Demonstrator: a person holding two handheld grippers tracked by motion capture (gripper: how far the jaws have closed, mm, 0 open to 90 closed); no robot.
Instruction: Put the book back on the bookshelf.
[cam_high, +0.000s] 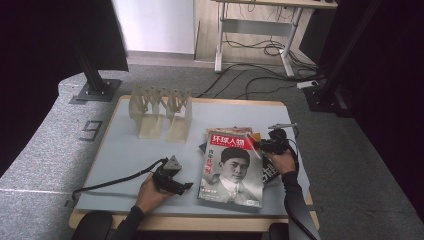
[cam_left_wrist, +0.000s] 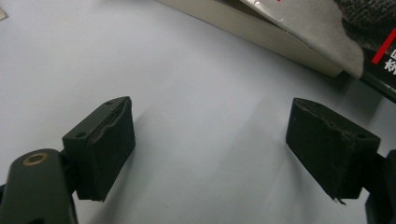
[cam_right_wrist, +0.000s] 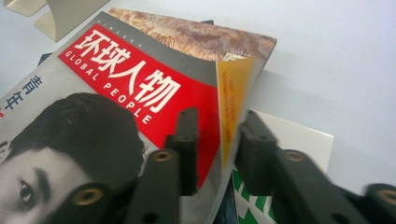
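A magazine (cam_high: 232, 170) with a red title band and a portrait on its cover lies on top of a small stack at the table's right. In the right gripper view, the magazine (cam_right_wrist: 116, 93) has its right edge curled up, showing a yellow underside. My right gripper (cam_right_wrist: 218, 126) has one jaw on the cover and the other against the yellow side, pinching that edge. From above, the right gripper (cam_high: 260, 146) sits at the magazine's upper right corner. My left gripper (cam_high: 187, 186) rests open on the bare table just left of the magazine. Nothing is between the left gripper's (cam_left_wrist: 210, 149) jaws.
Under the magazine lie a brown-covered book (cam_right_wrist: 196, 35) and a white and green booklet (cam_right_wrist: 299, 140). A beige slotted rack (cam_high: 161, 112) stands at the back left of the grey table (cam_high: 125, 150). A black stand base (cam_high: 95, 91) sits on the floor beyond.
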